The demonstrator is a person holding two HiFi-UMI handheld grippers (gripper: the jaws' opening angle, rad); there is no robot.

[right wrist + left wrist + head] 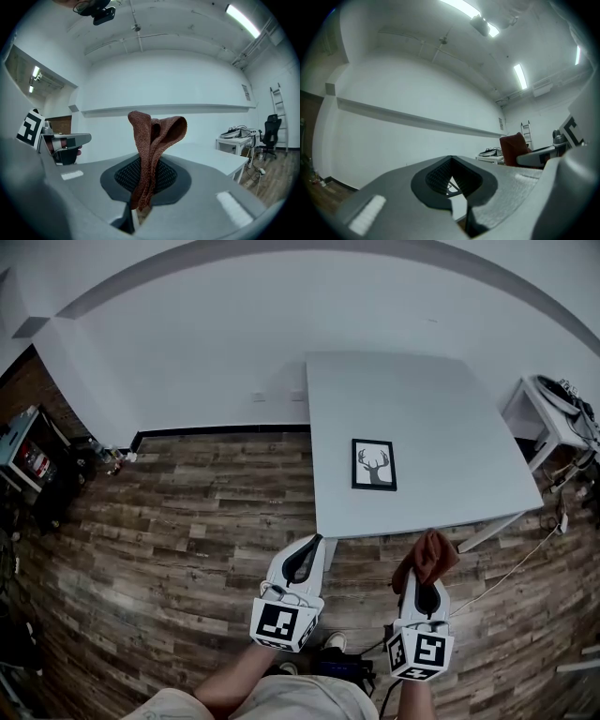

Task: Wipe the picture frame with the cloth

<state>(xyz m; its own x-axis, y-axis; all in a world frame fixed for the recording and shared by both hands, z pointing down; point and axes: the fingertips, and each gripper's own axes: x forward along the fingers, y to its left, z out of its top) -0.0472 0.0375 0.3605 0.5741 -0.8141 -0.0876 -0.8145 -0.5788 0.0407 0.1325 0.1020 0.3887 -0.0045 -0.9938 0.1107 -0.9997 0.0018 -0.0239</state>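
A black picture frame (373, 465) with a deer-antler print lies flat on the white table (441, 418), near its front edge. Both grippers hover over the wooden floor, short of that edge. My right gripper (427, 585) is shut on a reddish-brown cloth (429, 557), which sticks up in a folded loop from between the jaws (152, 140). My left gripper (303, 557) is shut with nothing in it (451, 160); a bit of the frame shows through the small hollow between its pads. In the left gripper view the cloth (513, 147) appears off to the right.
A small white side table (548, 418) with cables stands right of the main table. A dark shelf unit (33, 465) sits at the far left by the wall. A ladder (276, 117) and an office chair (269, 133) stand far right.
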